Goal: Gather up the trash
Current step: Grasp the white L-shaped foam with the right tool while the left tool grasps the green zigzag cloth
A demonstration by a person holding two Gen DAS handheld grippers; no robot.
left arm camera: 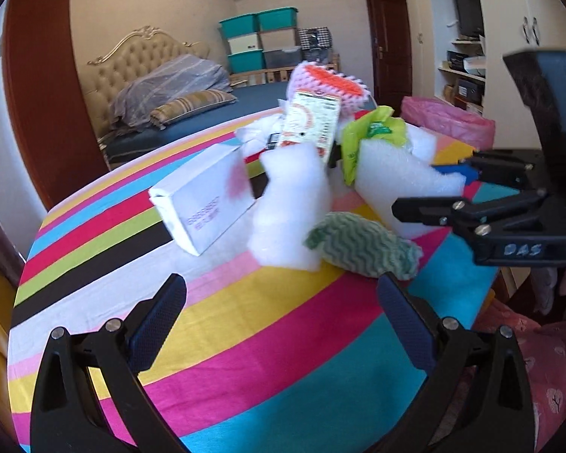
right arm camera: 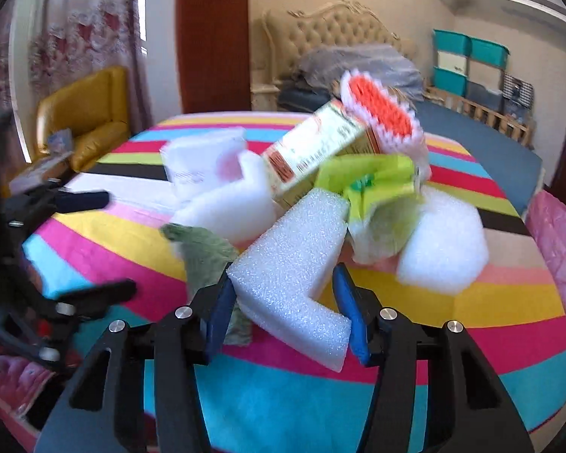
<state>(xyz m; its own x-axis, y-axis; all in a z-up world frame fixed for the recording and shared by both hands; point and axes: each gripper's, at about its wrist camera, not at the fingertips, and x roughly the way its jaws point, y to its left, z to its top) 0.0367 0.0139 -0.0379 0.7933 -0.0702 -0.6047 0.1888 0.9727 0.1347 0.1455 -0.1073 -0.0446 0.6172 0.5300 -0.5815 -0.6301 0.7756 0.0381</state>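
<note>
**Op:** Largest first. I see the striped tablecloth (left arm camera: 245, 324) over the round table, and I take the L-shaped foam block (right arm camera: 298, 283) as my landmark for everything else.

**Log:** Where is the bin?

**Op:** A pink trash bag (left arm camera: 449, 120) sits beyond the table edge, behind the landmark and to its right in the left wrist view.

**Log:** Trash pile?

**Op:** All on the cloth. A second white foam piece (left arm camera: 290, 211) lies to the left of the landmark in the left wrist view. A white carton box (left arm camera: 203, 204) stands tilted farther left. A rounded foam lump (right arm camera: 445, 241) is right of the landmark in the right wrist view. Behind it, a printed carton (right arm camera: 313, 151) leans against a pink-and-orange scrubber (right arm camera: 381, 117); a crumpled yellow-green wrapper (right arm camera: 369, 185) touches the landmark's far end. A green zigzag cloth (left arm camera: 362, 245) lies just beside its near left side.

**Log:** Tools?

**Op:** The right gripper (right arm camera: 286, 317) has its blue pads against both flanks of the landmark, pinching it; the block's lower arm sits between the fingers. The left gripper (left arm camera: 279, 321) is spread wide over bare cloth, nothing between the fingers, near the green cloth but apart from it.

**Log:** Blur?

**Op:** Some on the far items; print is unreadable.
</note>
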